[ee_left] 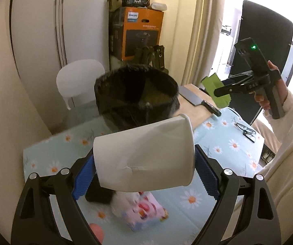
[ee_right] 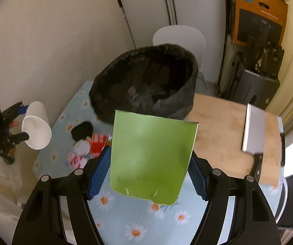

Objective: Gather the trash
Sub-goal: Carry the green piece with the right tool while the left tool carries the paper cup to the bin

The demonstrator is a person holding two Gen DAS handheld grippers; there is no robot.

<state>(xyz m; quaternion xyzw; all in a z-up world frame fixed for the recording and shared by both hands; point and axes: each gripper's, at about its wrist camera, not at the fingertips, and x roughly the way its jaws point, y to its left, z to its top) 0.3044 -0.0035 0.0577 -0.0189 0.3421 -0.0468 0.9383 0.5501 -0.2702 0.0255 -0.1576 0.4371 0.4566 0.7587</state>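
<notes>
Carrying step: left gripper [ee_left: 144, 175] fingers clamped on white cup [ee_left: 144, 153], right gripper [ee_right: 149, 173] fingers on green carton [ee_right: 150, 155]; next, release over the bin [ee_right: 146, 81] at the counter's [ee_right: 142, 220] far edge.

A table covered with a pale blue daisy-print cloth [ee_right: 138, 222]. Near its far right corner lies a wooden cutting board [ee_right: 224, 130], with a cleaver [ee_right: 254, 130] resting on it. A pair of black glasses [ee_left: 246, 133] sits on the cloth near the right edge. Beyond the table stand a white chair [ee_left: 79, 79], an orange cardboard box [ee_left: 142, 32] and cream curtains [ee_left: 197, 30].
</notes>
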